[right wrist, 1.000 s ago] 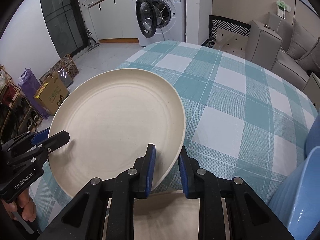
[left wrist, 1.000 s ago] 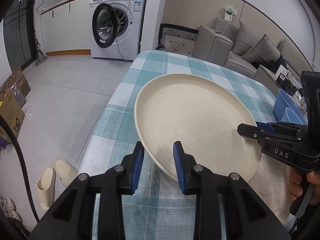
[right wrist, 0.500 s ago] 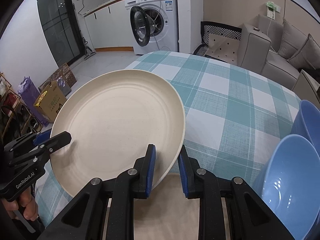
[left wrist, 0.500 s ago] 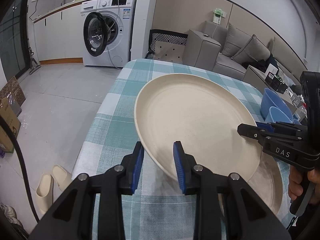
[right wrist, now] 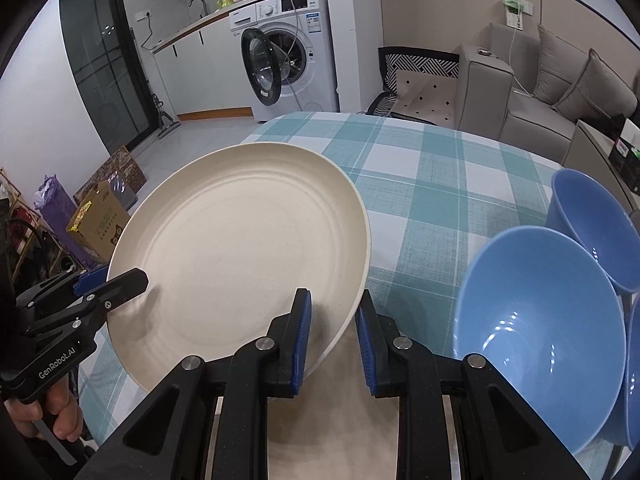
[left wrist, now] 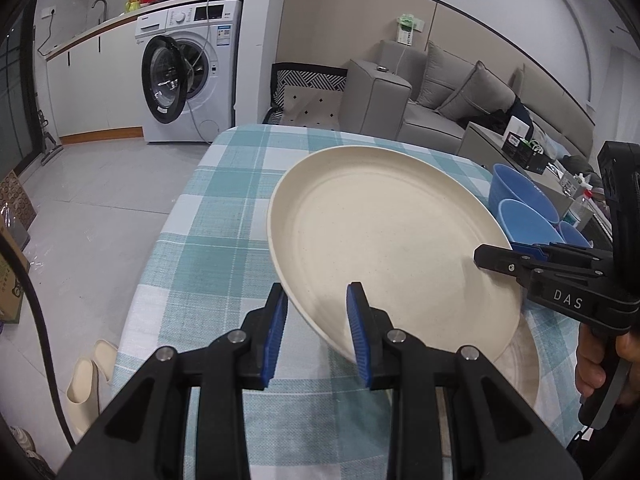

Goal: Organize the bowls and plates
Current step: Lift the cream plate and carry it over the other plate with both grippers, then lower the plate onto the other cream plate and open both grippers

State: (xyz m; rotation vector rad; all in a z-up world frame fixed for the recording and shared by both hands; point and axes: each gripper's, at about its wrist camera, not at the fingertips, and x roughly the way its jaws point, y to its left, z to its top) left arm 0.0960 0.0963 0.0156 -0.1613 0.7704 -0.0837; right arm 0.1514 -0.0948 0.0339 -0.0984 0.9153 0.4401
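Observation:
A large cream plate (left wrist: 384, 240) is held in the air above the checked tablecloth (left wrist: 224, 216), gripped on opposite rims. My left gripper (left wrist: 318, 332) is shut on its near-left rim; it also shows in the right wrist view (right wrist: 120, 284). My right gripper (right wrist: 332, 332) is shut on the plate (right wrist: 240, 248) at its right rim; it also shows in the left wrist view (left wrist: 496, 258). A second cream plate (left wrist: 520, 364) lies on the table below. Blue bowls (right wrist: 536, 320) sit tilted at the right.
The table's left edge (left wrist: 160, 240) drops to a tiled floor with slippers (left wrist: 86, 376). A washing machine (left wrist: 188, 76) with its door open and a grey sofa (left wrist: 432, 92) stand beyond the table. Boxes (right wrist: 96, 216) sit on the floor at left.
Both grippers have lifted the cream plate higher and drawn back; more of the table, the blue bowls and the plate underneath have come into view.

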